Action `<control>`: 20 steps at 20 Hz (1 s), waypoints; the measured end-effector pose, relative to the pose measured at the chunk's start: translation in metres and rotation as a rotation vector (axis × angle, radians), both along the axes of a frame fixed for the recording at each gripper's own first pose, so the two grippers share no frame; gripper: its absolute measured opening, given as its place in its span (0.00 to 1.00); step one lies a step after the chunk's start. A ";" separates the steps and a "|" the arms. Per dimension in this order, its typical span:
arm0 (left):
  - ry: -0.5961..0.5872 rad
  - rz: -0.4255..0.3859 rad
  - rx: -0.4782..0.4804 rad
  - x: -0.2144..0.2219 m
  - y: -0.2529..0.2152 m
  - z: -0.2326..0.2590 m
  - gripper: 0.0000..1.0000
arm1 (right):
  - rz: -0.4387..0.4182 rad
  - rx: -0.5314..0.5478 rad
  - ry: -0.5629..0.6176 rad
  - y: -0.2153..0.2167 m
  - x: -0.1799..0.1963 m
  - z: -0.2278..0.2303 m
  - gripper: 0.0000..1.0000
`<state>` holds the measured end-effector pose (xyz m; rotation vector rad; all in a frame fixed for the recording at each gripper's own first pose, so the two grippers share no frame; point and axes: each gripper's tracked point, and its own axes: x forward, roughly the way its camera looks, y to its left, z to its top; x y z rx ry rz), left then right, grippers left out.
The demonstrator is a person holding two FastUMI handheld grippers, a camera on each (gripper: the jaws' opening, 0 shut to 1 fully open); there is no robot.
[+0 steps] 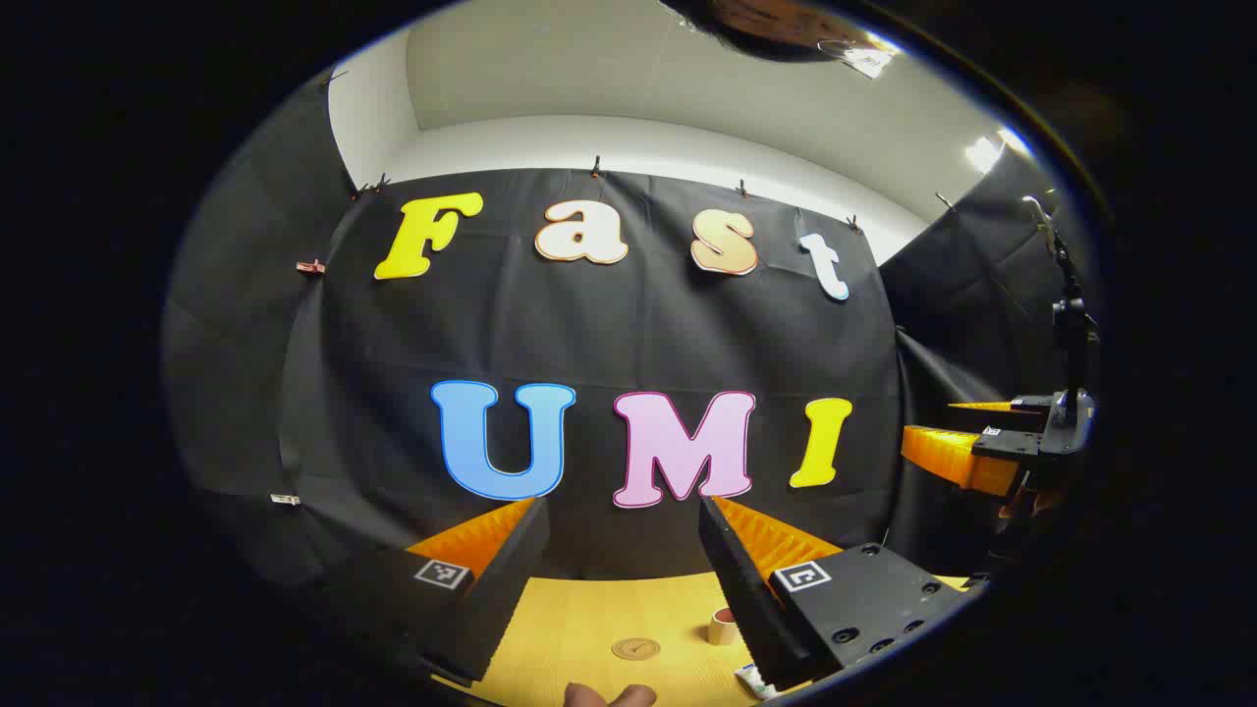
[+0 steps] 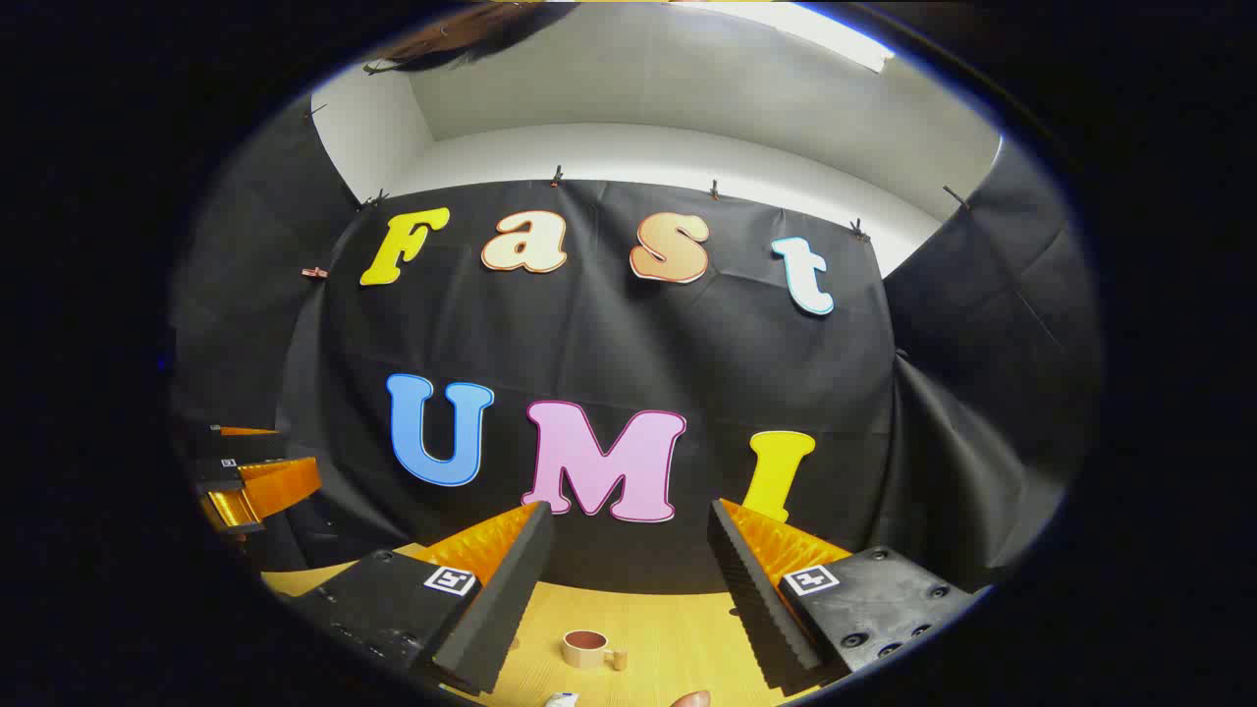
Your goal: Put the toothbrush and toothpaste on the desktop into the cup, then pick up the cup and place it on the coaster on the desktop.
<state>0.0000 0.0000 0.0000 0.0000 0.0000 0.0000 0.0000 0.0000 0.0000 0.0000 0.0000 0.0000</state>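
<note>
Both grippers held high and level, facing the wall; nothing grasped yet.

Left gripper and right gripper have fingers spread, empty, likely a start pose above the desk. Cup stands upright at bottom centre, mouth up, handle to its right. Coaster lies flat, bottom centre. Toothpaste is a sliver at the bottom edge; axis unclear. Toothbrush: cannot tell.

desktop: matt wood grain | coaster: wood (smooth) | cup: matt
</note>
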 end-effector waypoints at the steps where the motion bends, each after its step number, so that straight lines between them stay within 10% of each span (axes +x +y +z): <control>1: -0.001 0.003 0.001 0.001 0.001 -0.001 0.97 | 0.001 0.000 -0.001 0.000 0.001 -0.001 0.98; 20: 0.034 0.031 -0.001 0.007 0.009 -0.016 0.97 | 0.027 -0.007 0.057 0.009 0.007 -0.021 0.94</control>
